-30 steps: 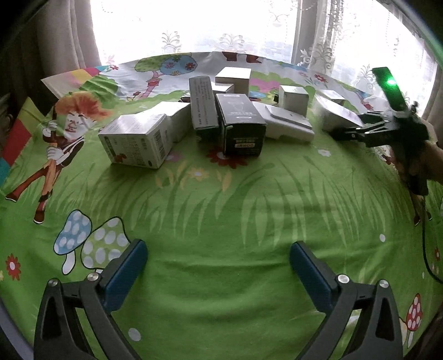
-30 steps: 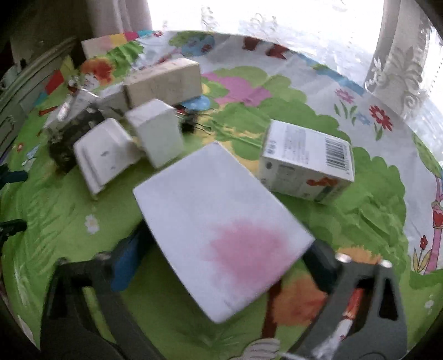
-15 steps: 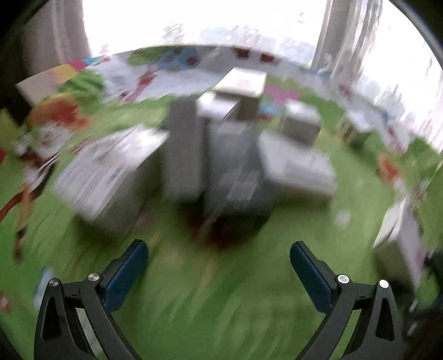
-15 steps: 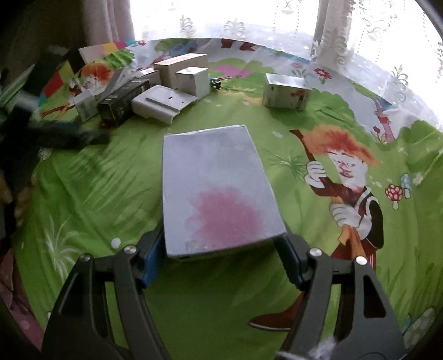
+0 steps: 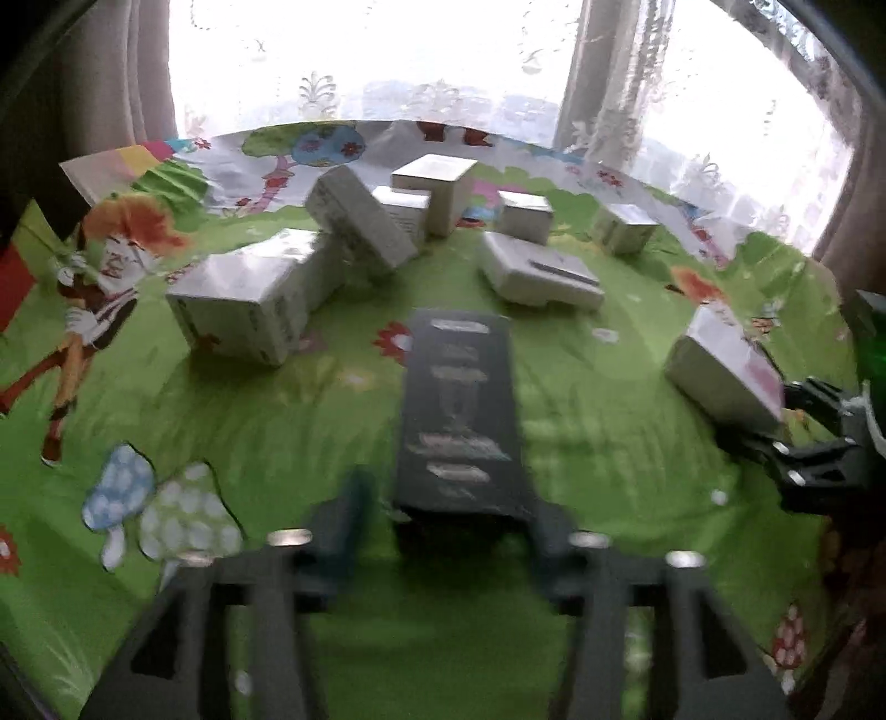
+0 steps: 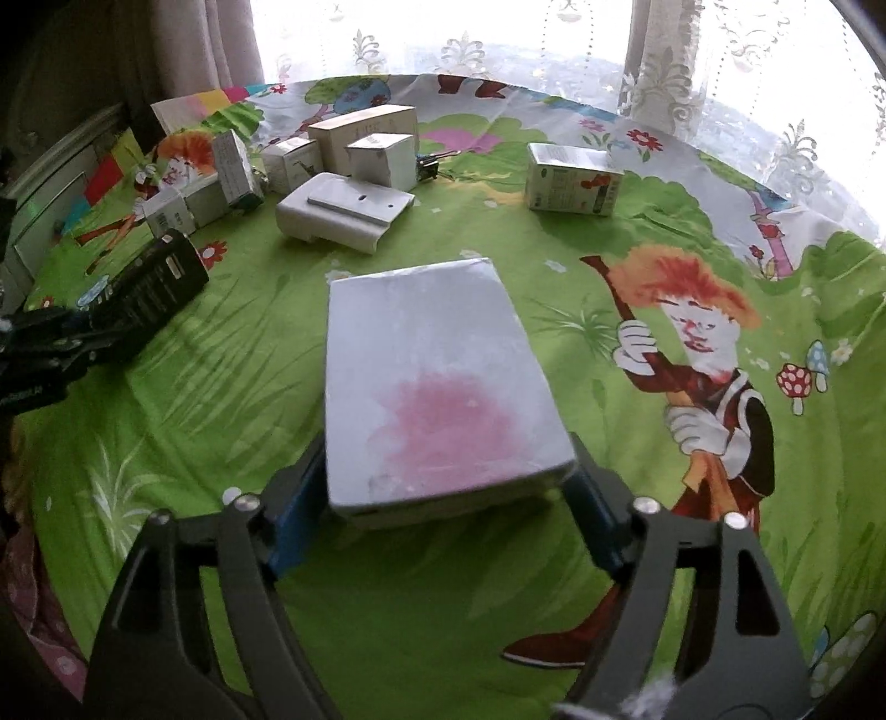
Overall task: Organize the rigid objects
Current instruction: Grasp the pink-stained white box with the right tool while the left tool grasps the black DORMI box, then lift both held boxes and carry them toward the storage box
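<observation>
The right gripper [image 6: 446,498] is clamping a flat white cardboard box with a pink blotch on its lid [image 6: 437,387], its blue-padded fingers [image 6: 293,515] pressing the near corners on both sides while the box is projecting straight ahead of them over the green cartoon-print cloth [image 6: 221,387].

The left gripper [image 5: 448,526] is gripping a long black rectangular carton with pale lettering [image 5: 457,410], the fingers closed against its near end; the view is motion-blurred, so finer contact detail cannot be made out. From the right wrist camera the same black carton [image 6: 149,288] is showing well to the left of the right fingers.

Ahead of the left fingers, a cluster of smooth white cardboard boxes [image 5: 354,238] is sitting on the cloth, some touching, one long box tilted against its neighbours. Just right of that cluster, a low white plastic housing with rounded edges [image 5: 540,271] is lying flat. Beyond the right fingers and slightly right, a small white carton with an orange printed picture [image 6: 573,180] is standing apart from the rest. Lace curtains [image 6: 498,39] are hanging behind the table.
</observation>
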